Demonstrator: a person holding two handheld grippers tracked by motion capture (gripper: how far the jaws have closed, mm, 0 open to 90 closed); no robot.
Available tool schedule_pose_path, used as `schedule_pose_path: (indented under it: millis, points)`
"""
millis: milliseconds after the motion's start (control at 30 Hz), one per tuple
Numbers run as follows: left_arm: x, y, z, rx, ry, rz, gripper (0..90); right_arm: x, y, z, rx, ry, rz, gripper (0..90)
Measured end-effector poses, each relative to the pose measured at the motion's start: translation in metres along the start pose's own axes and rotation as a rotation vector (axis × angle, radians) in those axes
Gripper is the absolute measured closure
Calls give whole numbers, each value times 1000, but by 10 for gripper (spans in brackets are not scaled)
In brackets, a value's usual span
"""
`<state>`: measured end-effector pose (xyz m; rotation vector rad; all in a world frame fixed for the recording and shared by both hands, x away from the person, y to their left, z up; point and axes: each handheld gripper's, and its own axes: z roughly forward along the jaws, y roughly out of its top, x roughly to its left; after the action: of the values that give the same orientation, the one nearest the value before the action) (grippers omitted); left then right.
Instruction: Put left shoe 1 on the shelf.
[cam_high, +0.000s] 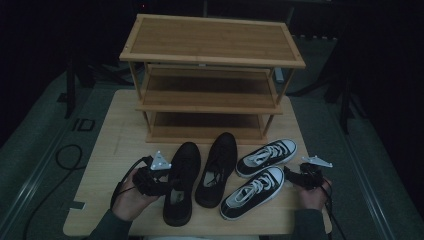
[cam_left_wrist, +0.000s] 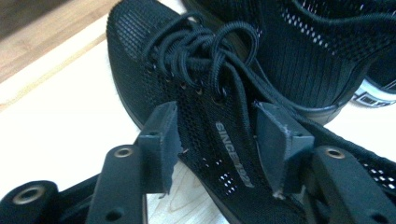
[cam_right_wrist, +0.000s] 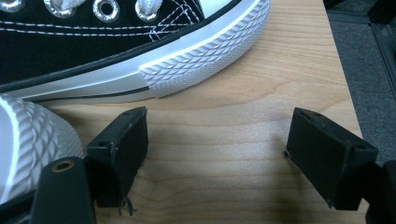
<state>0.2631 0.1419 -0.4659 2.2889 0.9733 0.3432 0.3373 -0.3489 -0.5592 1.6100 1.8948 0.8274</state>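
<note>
Two black mesh shoes lie side by side mid-table, the left one (cam_high: 185, 160) and the right one (cam_high: 218, 165). To their right lie two black-and-white canvas sneakers, one farther (cam_high: 266, 156) and one nearer (cam_high: 252, 192). My left gripper (cam_high: 167, 184) is at the left mesh shoe (cam_left_wrist: 219, 140), and its half-open jaws (cam_left_wrist: 217, 116) straddle the shoe's side wall below the laces (cam_left_wrist: 201, 51). My right gripper (cam_high: 290, 175) stands open (cam_right_wrist: 219, 121) over bare table just right of the nearer sneaker's toe (cam_right_wrist: 28, 135). The farther sneaker's toe cap (cam_right_wrist: 201, 60) lies ahead of it.
A three-tier wooden shoe rack (cam_high: 212, 40) stands at the back of the table (cam_high: 110, 150), with all its shelves bare. The table's right edge (cam_right_wrist: 348, 93) is close to the right gripper, with grey floor beyond. A black cable (cam_high: 67, 155) loops on the floor at left.
</note>
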Motion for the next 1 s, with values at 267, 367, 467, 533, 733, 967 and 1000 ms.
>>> schedule_pose_path:
  millis: [267, 367, 467, 533, 733, 967, 1000]
  points:
    - [1, 2, 8, 44, 27, 7, 689, 0, 0, 0, 0, 0, -1, 206]
    - [8, 4, 9, 49, 72, -9, 770, 0, 0, 0, -1, 0, -1, 206]
    - [15, 4, 9, 48, 76, -31, 814, 0, 0, 0, 0, 0, -1, 206]
    - [24, 5, 10, 51, 84, -49, 826, 0, 0, 0, 0, 0, -1, 207]
    - [29, 12, 17, 94, 102, -42, 825, 0, 0, 0, 0, 0, -1, 206]
    - [30, 18, 32, 141, 102, -25, 821, 0, 0, 0, 0, 0, -1, 206]
    - [30, 18, 32, 141, 102, -25, 840, 0, 0, 0, 0, 0, -1, 206]
